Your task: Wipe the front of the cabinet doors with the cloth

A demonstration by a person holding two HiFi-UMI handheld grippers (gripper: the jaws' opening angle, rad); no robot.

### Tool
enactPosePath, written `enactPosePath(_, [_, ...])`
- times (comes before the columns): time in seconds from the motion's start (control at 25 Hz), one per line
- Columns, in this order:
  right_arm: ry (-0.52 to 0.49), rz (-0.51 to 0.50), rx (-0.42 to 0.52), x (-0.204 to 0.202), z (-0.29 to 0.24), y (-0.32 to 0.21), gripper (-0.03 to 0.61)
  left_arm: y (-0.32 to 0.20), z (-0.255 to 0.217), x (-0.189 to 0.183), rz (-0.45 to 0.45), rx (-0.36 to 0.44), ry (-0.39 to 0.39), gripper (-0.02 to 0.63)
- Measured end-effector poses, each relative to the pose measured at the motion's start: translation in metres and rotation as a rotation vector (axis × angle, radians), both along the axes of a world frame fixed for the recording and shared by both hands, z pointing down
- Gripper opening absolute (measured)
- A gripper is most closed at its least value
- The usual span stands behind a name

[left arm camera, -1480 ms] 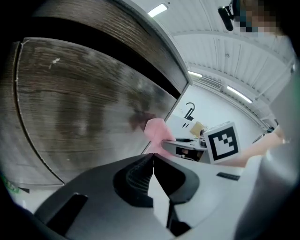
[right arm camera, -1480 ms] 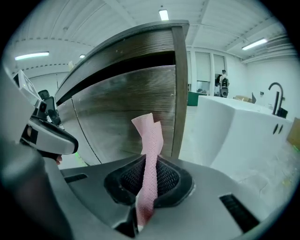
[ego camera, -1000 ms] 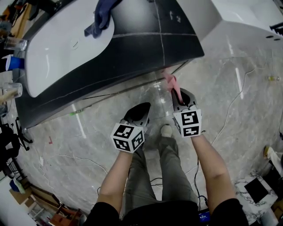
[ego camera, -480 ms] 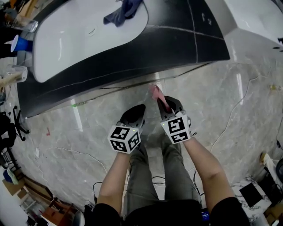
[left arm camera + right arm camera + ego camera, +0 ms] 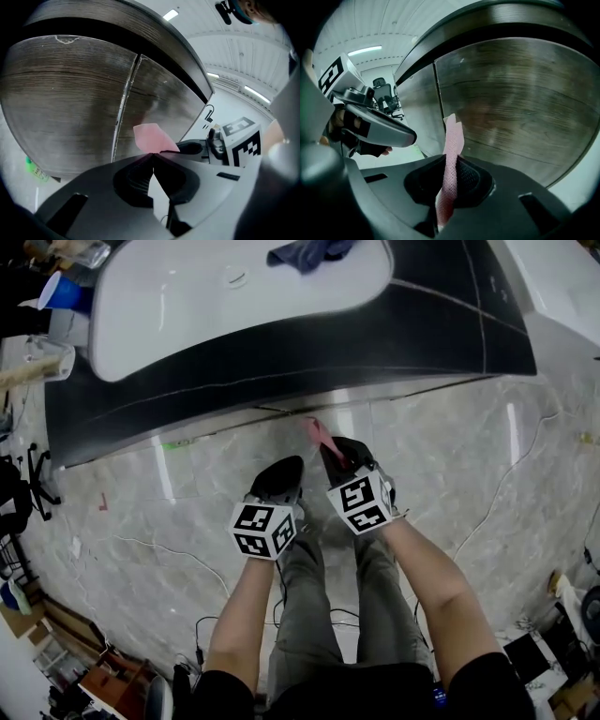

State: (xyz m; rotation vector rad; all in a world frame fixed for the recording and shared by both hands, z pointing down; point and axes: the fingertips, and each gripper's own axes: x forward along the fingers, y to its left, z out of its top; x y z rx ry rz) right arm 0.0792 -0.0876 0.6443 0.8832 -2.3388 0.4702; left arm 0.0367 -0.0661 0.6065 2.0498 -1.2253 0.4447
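The cabinet's dark wood-grain doors (image 5: 70,103) (image 5: 511,103) fill both gripper views, with the seam between two doors (image 5: 438,101) right ahead. My right gripper (image 5: 452,157) (image 5: 330,448) is shut on a pink cloth (image 5: 452,140) (image 5: 317,432); the cloth's free end sticks out toward the doors, just short of them. My left gripper (image 5: 153,155) (image 5: 281,472) hangs beside it, shut with nothing in it. The pink cloth (image 5: 152,138) shows just beyond the left gripper's tips. In the head view the dark countertop (image 5: 281,343) hides the door fronts.
A white sink (image 5: 187,306) holds a dark blue cloth (image 5: 309,251). A blue cup (image 5: 61,292) stands at the counter's left end. Cables (image 5: 506,484) trail over the marble floor at the right. An office chair (image 5: 19,493) stands at the left. The person's legs are below the grippers.
The head view has swung so the cabinet sits higher and more centred. Both grippers stay close together before the doors; the right one has shifted a little left, cloth still held.
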Motion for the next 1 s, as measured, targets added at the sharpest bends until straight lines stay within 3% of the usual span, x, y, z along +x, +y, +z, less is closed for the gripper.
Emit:
enactPosePath(0.28, [0.029, -0.027, -0.022, -0.033, 0.02, -0.011, 0.043, -0.002, 0.014, -0.036, -0.037, 0.022, -0.051, 0.008])
enactPosePath(0.48, [0.058, -0.053, -0.018, -0.037, 0.029, -0.02, 0.043, -0.004, 0.019, -0.042, -0.063, 0.015, -0.04, 0.008])
enactPosePath(1.0, [0.081, 0.102, 0.003, 0.049, 0.029, -0.054, 0.043, -0.019, 0.018, 0.009, 0.005, 0.022, -0.039, 0.008])
